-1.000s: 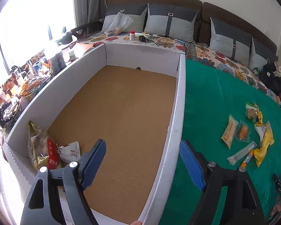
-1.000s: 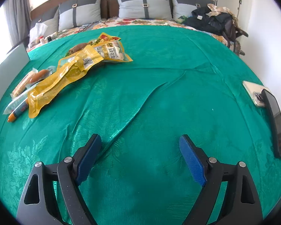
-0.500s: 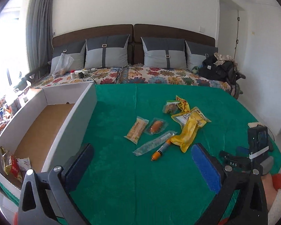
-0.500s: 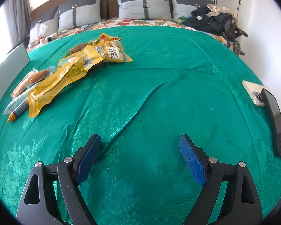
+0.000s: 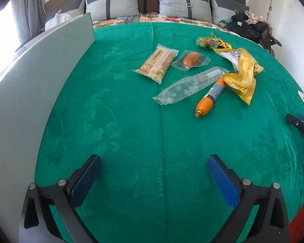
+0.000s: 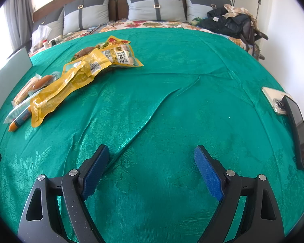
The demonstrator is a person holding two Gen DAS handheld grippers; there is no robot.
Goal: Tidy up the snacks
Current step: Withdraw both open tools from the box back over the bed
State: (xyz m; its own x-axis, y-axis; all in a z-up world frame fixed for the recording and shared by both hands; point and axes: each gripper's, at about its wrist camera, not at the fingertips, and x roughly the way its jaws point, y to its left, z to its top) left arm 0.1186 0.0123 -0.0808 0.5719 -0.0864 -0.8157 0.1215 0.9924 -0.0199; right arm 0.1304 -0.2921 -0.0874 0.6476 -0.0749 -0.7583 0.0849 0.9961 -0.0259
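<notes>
Left gripper [image 5: 154, 174]: swung from box [image 5: 40, 77] toward snacks [image 5: 204, 99], jaws wide, empty. Right gripper [image 6: 152, 168]: unmoved, wide, empty.

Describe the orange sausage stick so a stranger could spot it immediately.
On the green bedspread, look at the snack cluster right of the white cardboard box wall. The orange sausage stick lies nearest the camera, between the clear plastic packet and crumpled yellow bag; it alone is cylindrical.

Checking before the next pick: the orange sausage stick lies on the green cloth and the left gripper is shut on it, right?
Not quite. The left wrist view shows the left gripper open and empty; the orange sausage stick lies apart on the green cloth.
</notes>
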